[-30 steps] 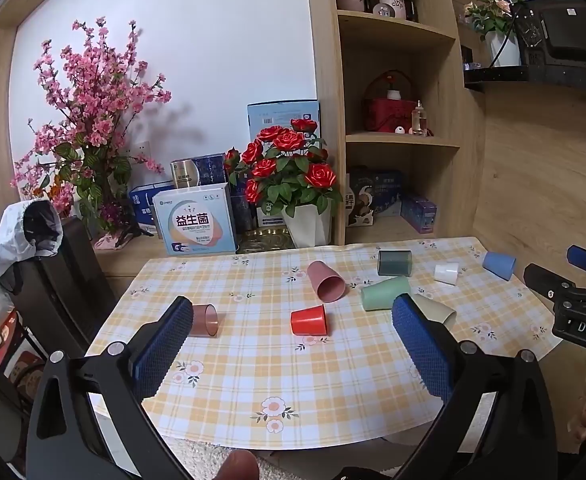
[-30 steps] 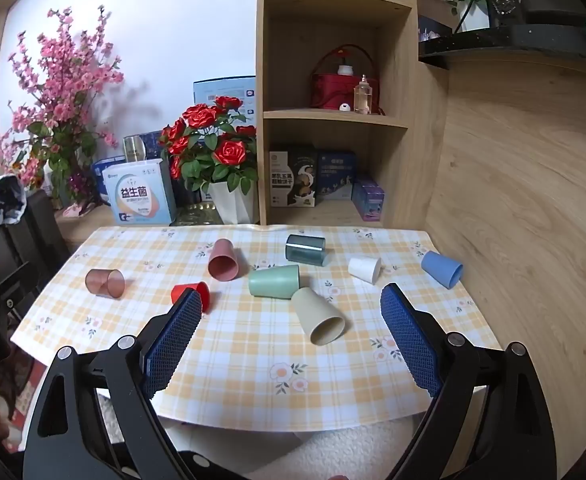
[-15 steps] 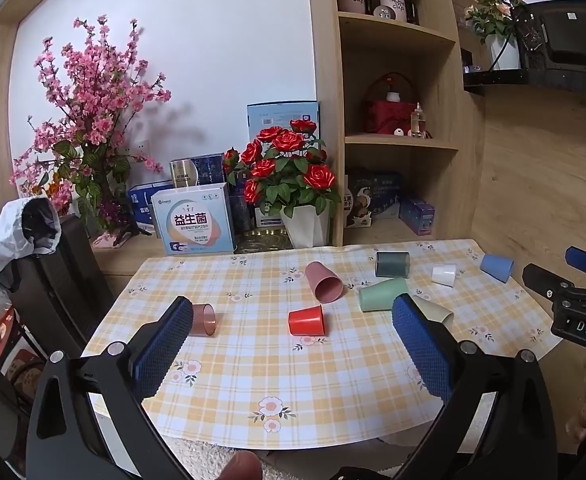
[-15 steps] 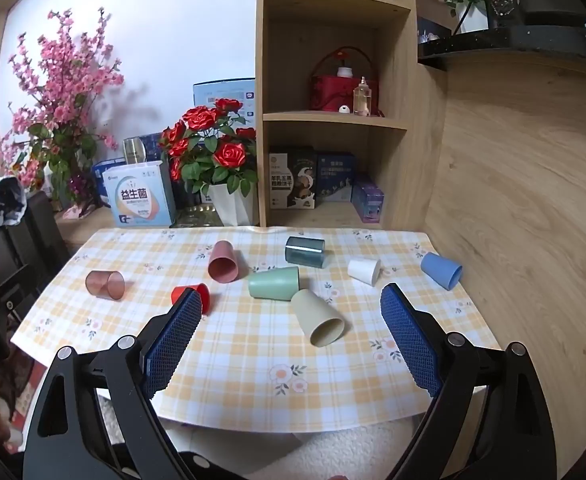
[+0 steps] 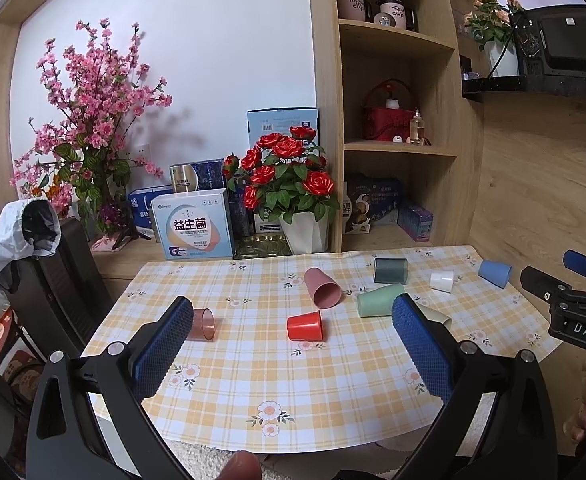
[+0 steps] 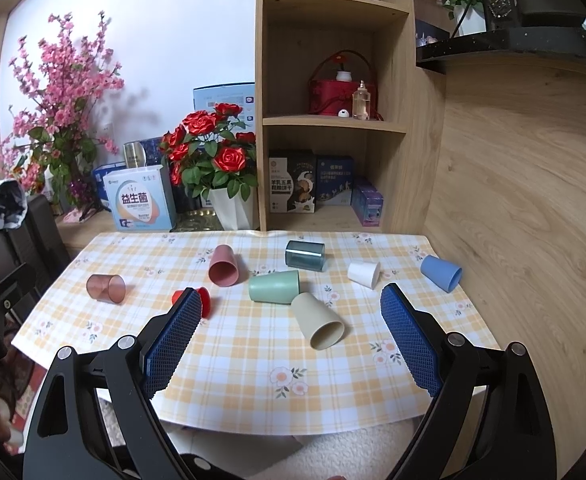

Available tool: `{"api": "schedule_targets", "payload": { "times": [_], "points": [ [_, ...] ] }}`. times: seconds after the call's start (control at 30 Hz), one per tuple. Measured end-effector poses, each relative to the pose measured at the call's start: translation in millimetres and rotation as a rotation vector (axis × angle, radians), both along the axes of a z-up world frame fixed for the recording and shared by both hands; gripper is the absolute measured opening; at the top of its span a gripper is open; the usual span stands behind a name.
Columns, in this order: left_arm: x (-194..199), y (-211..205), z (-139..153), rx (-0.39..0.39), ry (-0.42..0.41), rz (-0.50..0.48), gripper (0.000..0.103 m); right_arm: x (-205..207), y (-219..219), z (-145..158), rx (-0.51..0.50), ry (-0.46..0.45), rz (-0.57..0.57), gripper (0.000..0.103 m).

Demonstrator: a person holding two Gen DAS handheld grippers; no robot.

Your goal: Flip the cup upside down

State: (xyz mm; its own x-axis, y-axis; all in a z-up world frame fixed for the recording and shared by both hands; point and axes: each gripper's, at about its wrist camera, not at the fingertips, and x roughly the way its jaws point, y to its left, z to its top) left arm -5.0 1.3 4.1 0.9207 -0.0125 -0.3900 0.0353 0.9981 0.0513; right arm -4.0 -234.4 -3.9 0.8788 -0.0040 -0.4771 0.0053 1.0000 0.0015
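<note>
Several plastic cups lie on their sides on a yellow checked tablecloth (image 5: 293, 376): a clear brown cup (image 5: 203, 324), a red cup (image 5: 305, 326), a pink cup (image 5: 321, 287), a green cup (image 5: 377, 300), a beige cup (image 6: 319, 320), a dark teal cup (image 6: 305, 255), a white cup (image 6: 364, 274) and a blue cup (image 6: 441, 273). My left gripper (image 5: 293, 340) is open and empty, back from the table's near edge. My right gripper (image 6: 289, 332) is open and empty, also held before the near edge. The right gripper shows at the right edge of the left wrist view (image 5: 573, 300).
A white pot of red roses (image 5: 289, 188), boxes (image 5: 193, 226) and a pink blossom plant (image 5: 89, 128) stand behind the table. A wooden shelf unit (image 6: 333, 120) rises at the back. A wooden wall (image 6: 513, 220) bounds the right side. A black chair (image 5: 53, 280) stands at left.
Both grippers have drifted slightly; the table sits a little higher in the left wrist view. No cup has moved. Both grippers stay open.
</note>
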Motion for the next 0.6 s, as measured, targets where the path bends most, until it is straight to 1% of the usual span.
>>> {"api": "schedule_targets", "payload": {
  "times": [0.6],
  "points": [
    [-2.6,0.8,1.8,-0.004,-0.009,-0.001,0.097,-0.2,-0.1,-0.7,0.0,0.0,0.0,0.088]
  ]
}}
